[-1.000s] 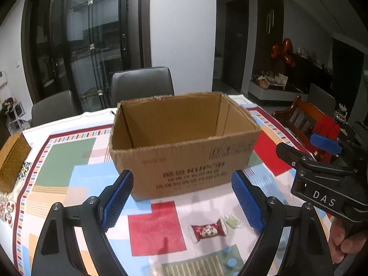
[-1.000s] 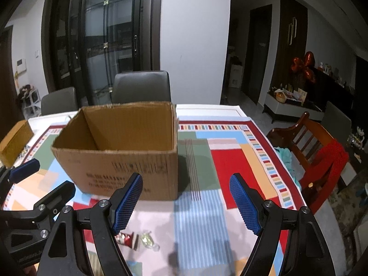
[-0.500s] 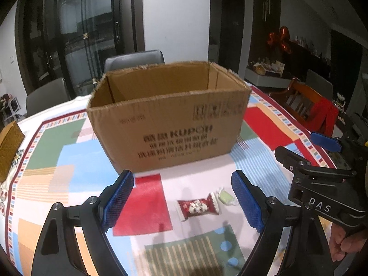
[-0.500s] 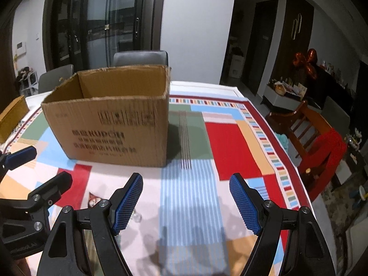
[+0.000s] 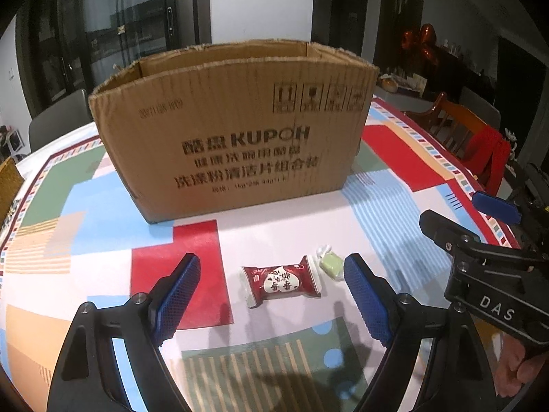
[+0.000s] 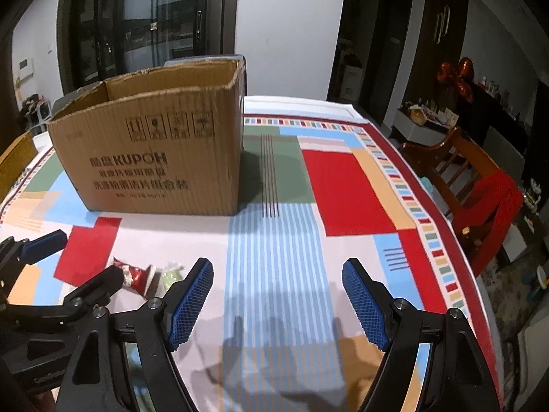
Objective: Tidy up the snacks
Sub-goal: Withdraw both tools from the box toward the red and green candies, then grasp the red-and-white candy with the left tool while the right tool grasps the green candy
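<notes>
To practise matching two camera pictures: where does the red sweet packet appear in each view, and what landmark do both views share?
Left wrist view: red sweet packet lies low in the middle, between the blue fingers.
Right wrist view: red sweet packet lies low on the left, partly hidden by the other gripper.
Shared landmark: the cardboard box behind it on the table.

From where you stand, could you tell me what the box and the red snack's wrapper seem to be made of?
Box: corrugated cardboard, matte brown; ribbing shows through its printed face and the top edges are ragged. Red snack: probably glossy plastic film, with crimped, see-through ends.
</notes>
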Demonstrator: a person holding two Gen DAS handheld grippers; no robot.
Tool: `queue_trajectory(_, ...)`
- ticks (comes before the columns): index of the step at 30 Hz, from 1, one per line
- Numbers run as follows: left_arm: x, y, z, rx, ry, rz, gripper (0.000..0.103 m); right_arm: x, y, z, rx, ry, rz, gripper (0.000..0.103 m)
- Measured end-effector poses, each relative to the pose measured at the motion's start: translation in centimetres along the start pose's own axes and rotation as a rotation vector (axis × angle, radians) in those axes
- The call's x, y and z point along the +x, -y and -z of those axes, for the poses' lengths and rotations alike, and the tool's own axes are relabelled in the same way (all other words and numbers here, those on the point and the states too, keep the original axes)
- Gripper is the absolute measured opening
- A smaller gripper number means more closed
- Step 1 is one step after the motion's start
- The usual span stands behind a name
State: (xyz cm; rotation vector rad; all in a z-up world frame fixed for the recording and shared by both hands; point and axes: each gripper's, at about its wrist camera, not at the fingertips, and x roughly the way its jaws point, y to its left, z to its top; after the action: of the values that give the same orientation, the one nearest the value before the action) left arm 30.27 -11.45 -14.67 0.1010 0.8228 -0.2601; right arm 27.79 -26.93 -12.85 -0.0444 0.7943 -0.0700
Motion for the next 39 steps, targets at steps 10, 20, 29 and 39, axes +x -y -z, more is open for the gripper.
queue_trajectory(10, 2.9, 0.2, 0.8, -0.013, -0.058, 0.006, 0.079, 1.3, 0.2, 1.0, 0.012, -0.032, -0.002, 0.079)
queue_trajectory(20, 4.7, 0.1, 1.1, -0.020, -0.095, 0.018, 0.066, 2.3, 0.1, 1.4, 0.016, -0.056, -0.001, 0.079)
queue_trajectory(29, 5.0, -0.4, 1.4, -0.020, -0.090, 0.036, 0.059, 2.9, -0.4, 1.4, 0.017, -0.072, -0.007, 0.079)
queue_trajectory(39, 3.4, -3.1, 2.1, -0.054, -0.081, 0.026, 0.049, 3.1, -2.9, 1.1, -0.020, -0.063, -0.053, 0.078)
